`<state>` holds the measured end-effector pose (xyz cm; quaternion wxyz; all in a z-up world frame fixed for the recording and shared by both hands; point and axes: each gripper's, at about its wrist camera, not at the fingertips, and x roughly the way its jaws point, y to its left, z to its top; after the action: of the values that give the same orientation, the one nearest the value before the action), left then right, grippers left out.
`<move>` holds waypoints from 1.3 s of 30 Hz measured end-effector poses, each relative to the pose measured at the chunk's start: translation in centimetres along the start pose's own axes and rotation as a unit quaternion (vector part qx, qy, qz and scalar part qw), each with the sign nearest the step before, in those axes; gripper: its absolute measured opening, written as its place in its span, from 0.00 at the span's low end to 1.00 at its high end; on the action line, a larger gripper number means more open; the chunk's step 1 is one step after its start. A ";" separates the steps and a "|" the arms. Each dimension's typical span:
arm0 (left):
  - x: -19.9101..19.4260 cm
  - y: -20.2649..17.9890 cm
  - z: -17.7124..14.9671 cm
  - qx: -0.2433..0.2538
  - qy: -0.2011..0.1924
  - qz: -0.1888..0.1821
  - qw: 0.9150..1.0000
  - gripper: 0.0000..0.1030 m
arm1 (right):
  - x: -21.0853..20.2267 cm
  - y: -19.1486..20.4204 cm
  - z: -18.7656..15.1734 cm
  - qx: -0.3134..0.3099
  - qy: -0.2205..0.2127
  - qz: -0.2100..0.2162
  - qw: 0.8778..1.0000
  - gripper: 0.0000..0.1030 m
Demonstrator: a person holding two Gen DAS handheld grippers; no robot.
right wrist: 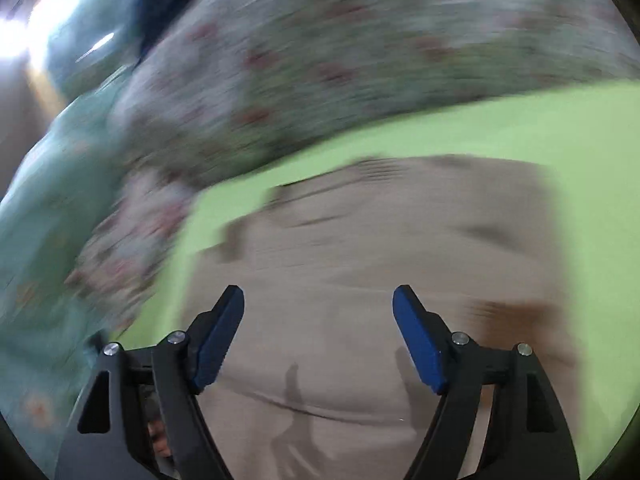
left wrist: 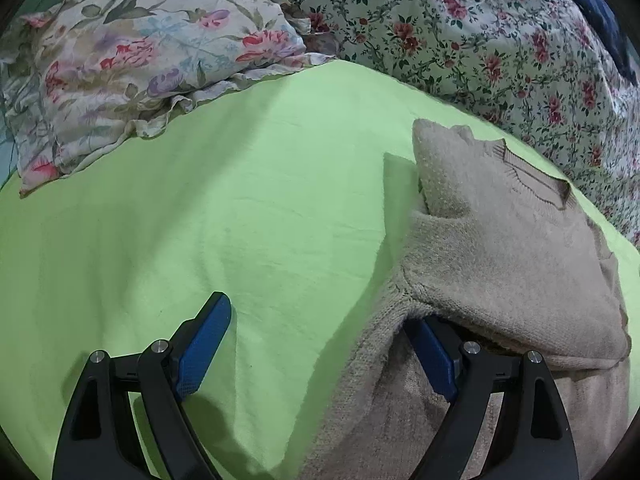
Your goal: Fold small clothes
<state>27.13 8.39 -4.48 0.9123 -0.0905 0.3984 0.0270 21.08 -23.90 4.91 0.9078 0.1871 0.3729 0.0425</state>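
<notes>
A beige knitted sweater [left wrist: 500, 248] lies partly folded on the green sheet [left wrist: 200, 220], its ribbed collar toward the far right. My left gripper [left wrist: 320, 312] stands wide open at the sweater's left edge. Its left finger [left wrist: 208, 340] rests over bare sheet, and its right finger [left wrist: 432, 356] is tucked under a folded layer of the knit. In the blurred right wrist view, my right gripper [right wrist: 318, 294] is open above the sweater [right wrist: 380, 240], with nothing between its fingers.
A floral pillow [left wrist: 140, 60] lies at the far left of the bed. A flower-print quilt [left wrist: 480, 40] is bunched along the back and right, blurred in the right wrist view [right wrist: 320, 60]. Teal fabric [right wrist: 48, 200] fills that view's left side.
</notes>
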 end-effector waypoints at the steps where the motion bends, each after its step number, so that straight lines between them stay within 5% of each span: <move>1: 0.0 0.0 0.0 -0.001 -0.001 -0.002 1.000 0.85 | 1.6 1.7 0.4 -0.022 0.021 0.015 0.999 0.76; 4: -0.1 0.5 0.0 -0.014 -0.003 -0.009 1.000 0.85 | 7.5 6.6 1.8 -0.087 0.081 0.064 0.991 0.76; 10: -0.3 1.7 -0.1 -0.050 -0.008 -0.033 0.998 0.85 | 17.4 10.9 3.2 -0.130 0.159 0.083 0.975 0.77; 12: -0.4 1.8 -0.2 -0.052 -0.011 -0.036 0.998 0.85 | 21.3 10.9 3.4 -0.106 0.237 0.123 0.958 0.77; 14: -0.3 1.7 -0.2 -0.053 -0.013 -0.035 0.998 0.85 | 23.6 11.6 2.6 -0.082 0.302 0.208 0.927 0.77; 17: -0.3 1.9 -0.3 -0.059 -0.019 -0.040 0.997 0.85 | 25.0 13.6 2.1 -0.076 0.321 0.305 0.893 0.77; 19: -0.3 2.1 -0.3 -0.063 -0.022 -0.045 0.997 0.85 | 25.7 14.1 2.3 -0.065 0.298 0.312 0.900 0.77; 23: -0.5 2.7 -0.4 -0.072 -0.024 -0.060 0.995 0.85 | 26.5 14.1 3.6 -0.054 0.220 0.227 0.947 0.75; 29: -0.5 2.7 -0.3 -0.074 -0.024 -0.061 0.995 0.85 | 22.3 11.3 5.7 -0.117 0.203 0.156 0.960 0.75; 33: -0.5 2.4 -0.4 -0.073 -0.023 -0.055 0.996 0.85 | 22.9 9.0 6.1 -0.113 0.253 0.140 0.951 0.75; 36: -0.4 2.5 -0.3 -0.075 -0.024 -0.056 0.995 0.85 | 25.4 9.6 3.6 -0.119 0.345 0.154 0.918 0.76; 39: -0.4 2.5 -0.3 -0.074 -0.024 -0.056 0.995 0.85 | 26.5 12.2 2.0 -0.145 0.356 0.204 0.900 0.76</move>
<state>26.34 10.80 -4.75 0.9125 -0.1795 0.3675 0.0075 42.28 -7.50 -6.83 0.7030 0.0980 0.6144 0.3445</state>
